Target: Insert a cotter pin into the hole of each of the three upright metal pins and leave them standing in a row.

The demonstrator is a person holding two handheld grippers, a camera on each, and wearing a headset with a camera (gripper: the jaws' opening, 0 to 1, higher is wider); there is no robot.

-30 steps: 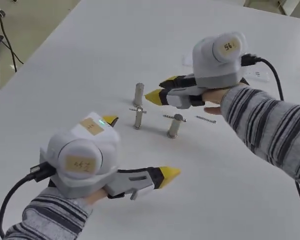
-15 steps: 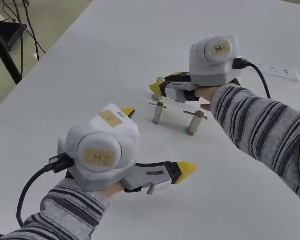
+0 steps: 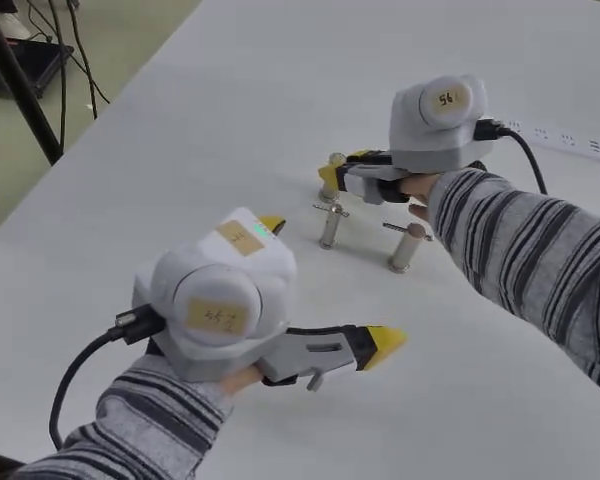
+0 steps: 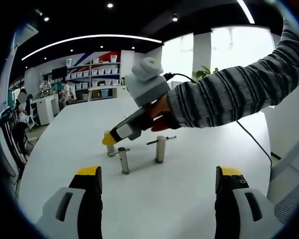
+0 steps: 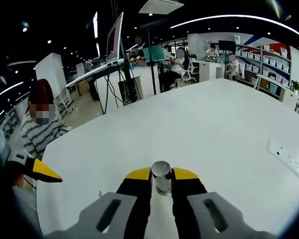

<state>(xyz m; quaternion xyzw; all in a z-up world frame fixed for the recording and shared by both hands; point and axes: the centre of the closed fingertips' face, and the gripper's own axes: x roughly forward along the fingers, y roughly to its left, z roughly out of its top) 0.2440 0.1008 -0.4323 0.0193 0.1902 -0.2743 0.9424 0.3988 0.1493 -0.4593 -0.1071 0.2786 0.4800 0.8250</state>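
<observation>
Right hand-held gripper (image 3: 330,178): jaws drawn in close on the far metal pin (image 5: 161,175), which is seated between the yellow tips. The pin is upright on the tabletop (image 3: 230,120), long axis vertical.

Middle metal pin (image 3: 330,228) and near metal pin (image 3: 404,250): set upright just beside it, each crossed horizontally by one of the cotter pins (image 3: 332,210).

Left hand-held gripper (image 3: 330,283): jaws spread wide, nothing held, positioned apart from the row.
</observation>
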